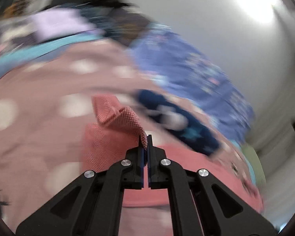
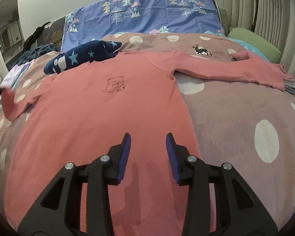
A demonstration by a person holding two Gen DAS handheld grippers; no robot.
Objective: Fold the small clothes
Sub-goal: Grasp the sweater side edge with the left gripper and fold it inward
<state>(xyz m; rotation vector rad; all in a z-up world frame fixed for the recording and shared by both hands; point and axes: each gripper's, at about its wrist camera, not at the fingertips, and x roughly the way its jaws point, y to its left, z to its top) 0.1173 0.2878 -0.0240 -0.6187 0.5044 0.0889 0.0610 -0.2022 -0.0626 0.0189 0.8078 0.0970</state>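
A coral-pink long-sleeved shirt [image 2: 108, 118] with a small bear outline on the chest lies spread flat on the dotted bedspread [image 2: 236, 118]. Its right sleeve [image 2: 236, 70] stretches out to the right. Its left sleeve [image 2: 11, 106] is lifted at the left edge. My left gripper [image 1: 146, 139] is shut on that sleeve's cuff [image 1: 120, 118] and holds it above the bed; this view is motion-blurred. My right gripper [image 2: 148, 137] is open and empty, hovering over the shirt's lower body.
A navy star-patterned garment [image 2: 82, 57] lies at the shirt's upper left, also seen in the left wrist view [image 1: 177, 122]. A blue tree-print sheet [image 2: 147, 13] sits behind. A green pillow [image 2: 253, 43] and folded clothes [image 2: 289, 84] lie at the right. More clothes [image 2: 15, 72] pile at the left.
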